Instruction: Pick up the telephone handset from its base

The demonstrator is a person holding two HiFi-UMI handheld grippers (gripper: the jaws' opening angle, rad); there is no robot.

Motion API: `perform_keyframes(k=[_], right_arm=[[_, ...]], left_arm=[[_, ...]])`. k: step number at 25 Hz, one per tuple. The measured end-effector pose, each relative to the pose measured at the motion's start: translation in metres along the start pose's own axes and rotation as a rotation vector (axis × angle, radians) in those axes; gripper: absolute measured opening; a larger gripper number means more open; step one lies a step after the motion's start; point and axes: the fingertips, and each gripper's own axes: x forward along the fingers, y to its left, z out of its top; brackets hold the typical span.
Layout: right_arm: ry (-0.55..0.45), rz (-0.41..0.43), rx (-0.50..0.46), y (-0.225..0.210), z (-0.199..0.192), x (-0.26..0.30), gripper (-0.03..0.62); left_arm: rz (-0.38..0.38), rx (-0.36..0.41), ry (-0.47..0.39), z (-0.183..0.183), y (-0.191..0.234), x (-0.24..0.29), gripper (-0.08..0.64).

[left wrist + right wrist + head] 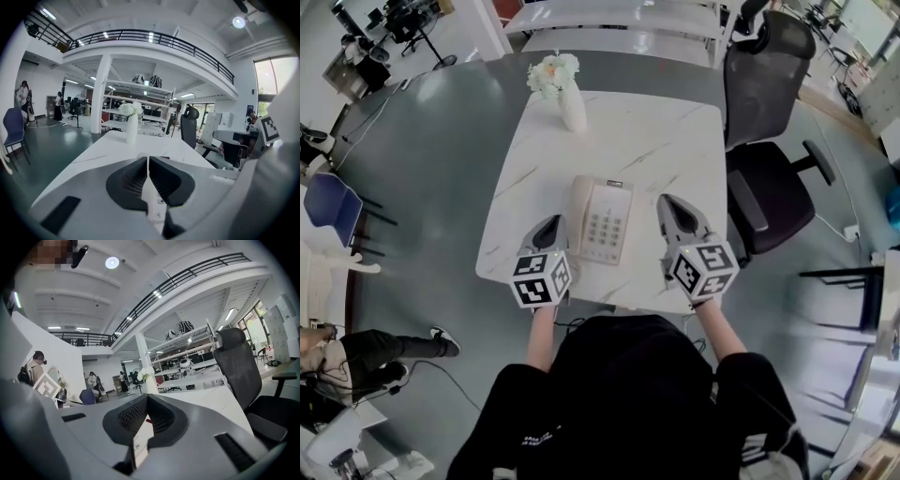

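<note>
Marble-veined white tabletop (656, 141) bears a boxy cream telephone (607, 223), curved handset (579, 214) cradled.

One telephone (605, 220), one vase (573, 109)

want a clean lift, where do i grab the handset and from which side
Grip the handset at its middle, jaws across its width. It lies lengthwise on the left side of the base, keypad to its right, so probably come from the open left with the left hand-held gripper, now shut.
</note>
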Motion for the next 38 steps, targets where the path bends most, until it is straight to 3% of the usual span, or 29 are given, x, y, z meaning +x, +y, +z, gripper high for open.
perform_keyframes(k=[6, 10, 15, 18, 21, 31, 38], right_arm=[[0.04, -0.003, 0.014, -0.002, -0.017, 0.018, -0.01], [0.069, -0.024, 0.019, -0.007, -0.024, 0.027, -0.009], [0.079, -0.064, 0.053, -0.017, -0.033, 0.039, -0.009], [0.077, -0.082, 0.07, -0.022, -0.038, 0.046, -0.009], [0.082, -0.093, 0.08, -0.024, -0.042, 0.048, -0.01], [0.109, -0.115, 0.099, -0.029, -0.058, 0.047, -0.009], [0.127, -0.112, 0.104, -0.028, -0.066, 0.05, -0.01]], left_arm=[[-0.021, 0.039, 0.101, -0.008, 0.002, 0.027, 0.003], [-0.052, 0.056, 0.146, -0.013, 0.003, 0.043, 0.04], [-0.082, 0.064, 0.221, -0.022, 0.005, 0.068, 0.144], [-0.106, 0.069, 0.322, -0.038, 0.006, 0.083, 0.285], [-0.106, 0.097, 0.396, -0.052, 0.006, 0.092, 0.291], [-0.105, 0.088, 0.529, -0.08, 0.007, 0.112, 0.291], [-0.083, 0.061, 0.563, -0.082, 0.013, 0.116, 0.255]])
